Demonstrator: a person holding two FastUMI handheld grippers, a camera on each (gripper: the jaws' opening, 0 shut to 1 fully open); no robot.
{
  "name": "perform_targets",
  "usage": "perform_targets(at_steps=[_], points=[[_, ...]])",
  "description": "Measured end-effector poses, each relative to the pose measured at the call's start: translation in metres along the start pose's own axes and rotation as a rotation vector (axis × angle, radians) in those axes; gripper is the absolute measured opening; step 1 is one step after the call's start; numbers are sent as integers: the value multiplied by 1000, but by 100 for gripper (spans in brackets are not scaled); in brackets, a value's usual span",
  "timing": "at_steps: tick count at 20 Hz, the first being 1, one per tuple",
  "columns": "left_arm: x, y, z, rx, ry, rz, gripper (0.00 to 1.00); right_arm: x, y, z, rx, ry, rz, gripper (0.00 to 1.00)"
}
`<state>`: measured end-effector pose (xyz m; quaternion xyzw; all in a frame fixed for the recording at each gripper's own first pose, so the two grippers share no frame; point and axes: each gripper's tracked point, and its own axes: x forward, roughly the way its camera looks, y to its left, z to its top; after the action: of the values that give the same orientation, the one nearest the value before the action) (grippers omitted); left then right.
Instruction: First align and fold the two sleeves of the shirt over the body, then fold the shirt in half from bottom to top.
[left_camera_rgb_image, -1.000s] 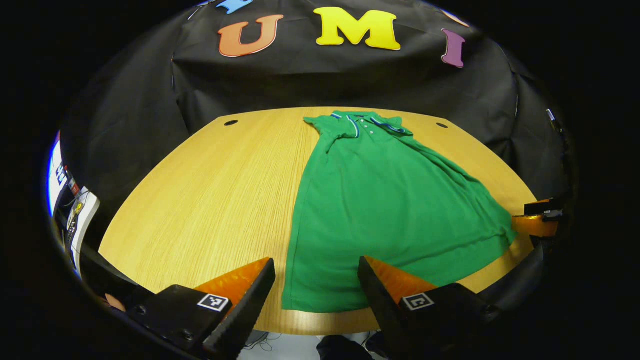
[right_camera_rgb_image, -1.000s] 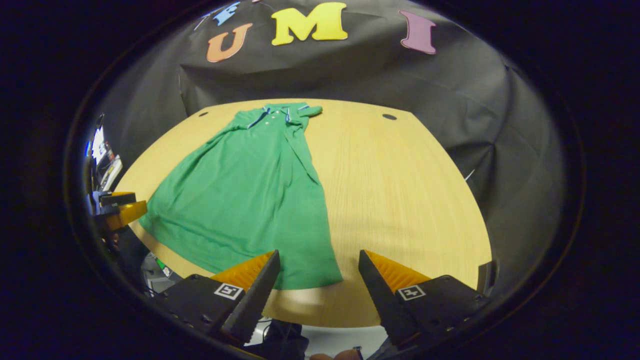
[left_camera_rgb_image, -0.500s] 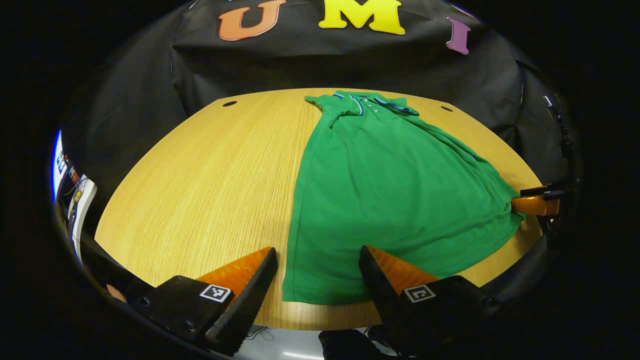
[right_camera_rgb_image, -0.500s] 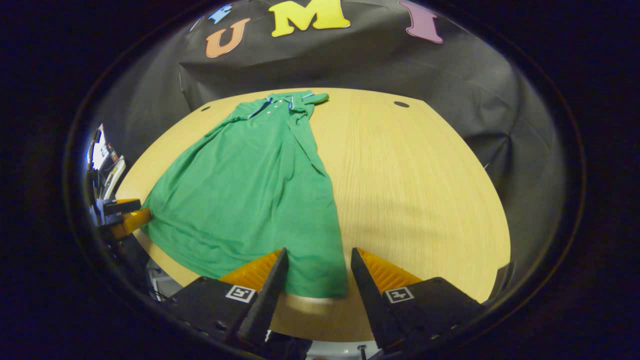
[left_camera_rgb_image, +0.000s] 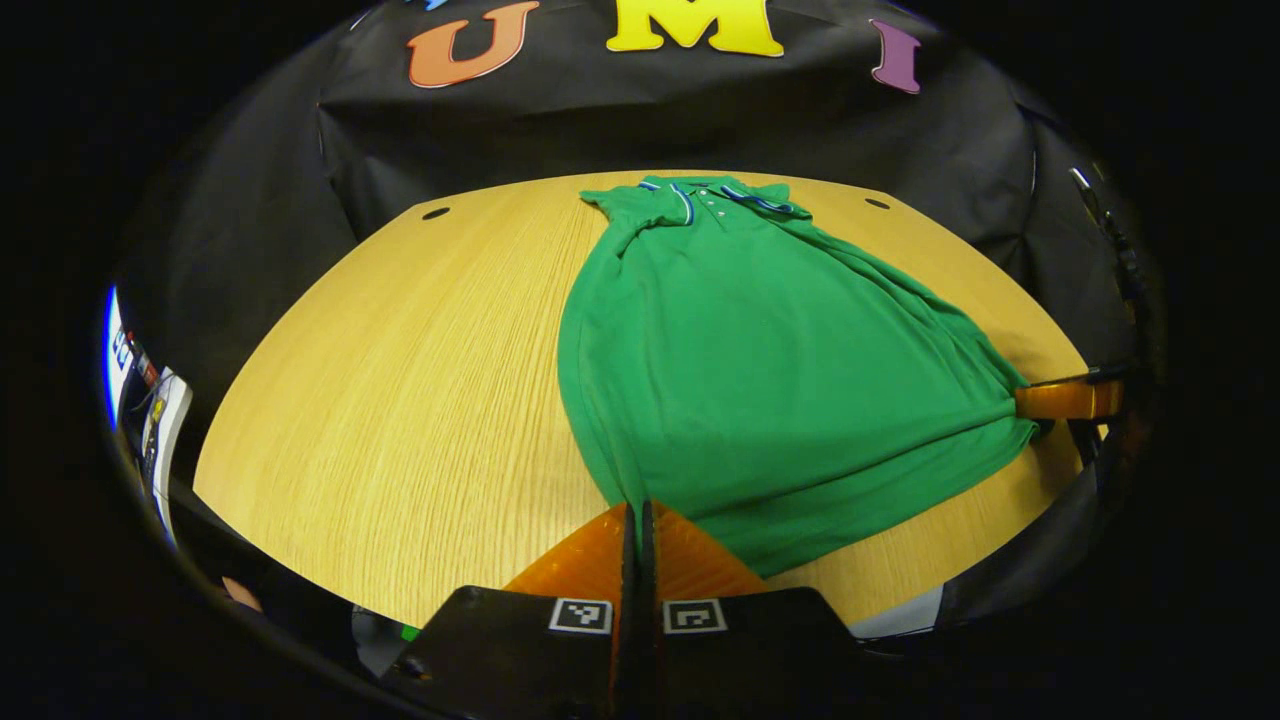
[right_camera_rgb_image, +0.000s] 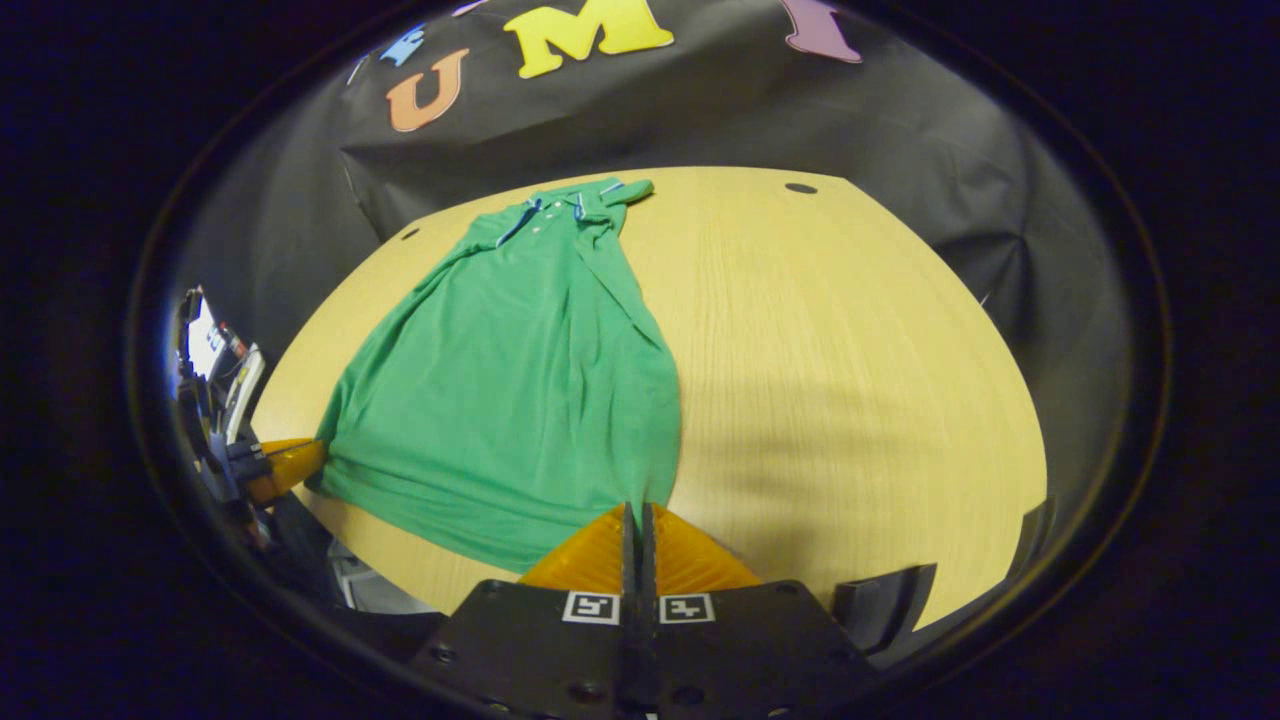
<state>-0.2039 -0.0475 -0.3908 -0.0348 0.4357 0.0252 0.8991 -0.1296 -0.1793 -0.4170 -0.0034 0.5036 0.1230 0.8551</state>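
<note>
Left gripper (left_camera_rgb_image: 640, 515): jaws closed tight on the polo shirt's bottom hem at its left corner, near the surface's near edge; in the right gripper view it shows far off at the left (right_camera_rgb_image: 285, 462), the hem drawn to it.
Polo shirt (left_camera_rgb_image: 760, 360): green, lying lengthwise on the surface, collar toward the far edge, hem toward the near edge; the fabric gathers to a point at each lower corner where a gripper pinches it, and the hem between them curves in a shallow arc.
Collar (left_camera_rgb_image: 715, 192): at the far end, with striped trim and a short buttoned placket.
Sleeves: look folded in over the body, with a long crease down each side.
Right gripper (right_camera_rgb_image: 637, 518): jaws closed on the hem's right corner; in the left gripper view it shows at the far right (left_camera_rgb_image: 1060, 398), the cloth pulled toward it.
Surface (left_camera_rgb_image: 400, 400): light wood grain, rounded near edge, a small dark hole (left_camera_rgb_image: 436, 213) near each far corner.
</note>
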Motion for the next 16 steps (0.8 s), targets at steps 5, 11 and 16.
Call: perform_targets(at_steps=[5, 11, 16], points=[[-21, 2, 38, -73, -59, -23, 6, -25, 3, 28, -15, -67, 32, 0], [-35, 2, 98, -61, -157, -40, 6, -43, 3, 82, 4, -162, 45, 0], [-30, 9, 160, -62, -239, -69, 6, -49, 8, 139, 20, -224, 28, 0]])
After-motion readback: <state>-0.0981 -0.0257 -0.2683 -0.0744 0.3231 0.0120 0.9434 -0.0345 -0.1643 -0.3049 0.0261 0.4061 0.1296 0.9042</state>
